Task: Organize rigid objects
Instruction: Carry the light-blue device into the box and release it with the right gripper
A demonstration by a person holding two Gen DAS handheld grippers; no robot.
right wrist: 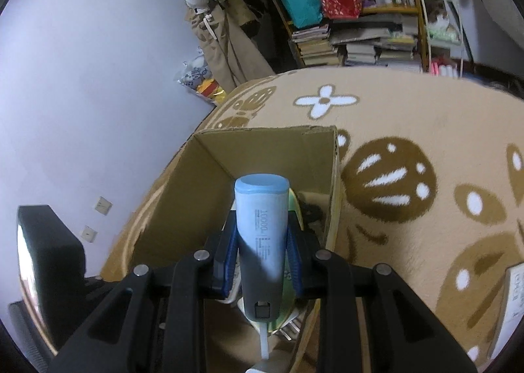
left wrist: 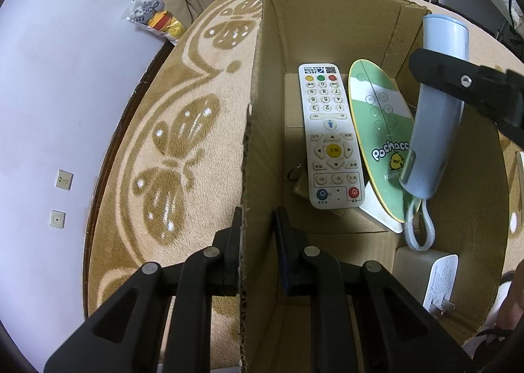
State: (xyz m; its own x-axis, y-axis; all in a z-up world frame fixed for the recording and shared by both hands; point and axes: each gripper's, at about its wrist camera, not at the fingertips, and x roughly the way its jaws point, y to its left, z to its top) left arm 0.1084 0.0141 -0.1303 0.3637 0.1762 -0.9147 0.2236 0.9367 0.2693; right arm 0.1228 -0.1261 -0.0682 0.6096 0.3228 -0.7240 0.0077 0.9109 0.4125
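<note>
The left tongs (left wrist: 257,242) straddle the near-left wall of a cardboard box (left wrist: 262,85), one finger outside and one inside, pinching the wall's edge. The box sits on a beige rug (left wrist: 170,144) patterned with brown butterflies, beside a pale wall. The right tongs (right wrist: 262,258) are pressed onto a light blue power bank (right wrist: 262,225) — a rounded, stick-shaped one with a dark lower end and a pale loop cord hanging from it. It is held tilted over the right part of the box's open top, its cord end hanging down inside. On the box floor lie a white remote control (left wrist: 330,140) with coloured buttons and, just to its right, a green oval remote (left wrist: 380,131) printed with a cartoon chick; the two overlap slightly at their near ends. A white charger plug (left wrist: 439,281) rests in the near-right corner. Shelves of stacked books (right wrist: 353,42) stand at the far end of the room.
</note>
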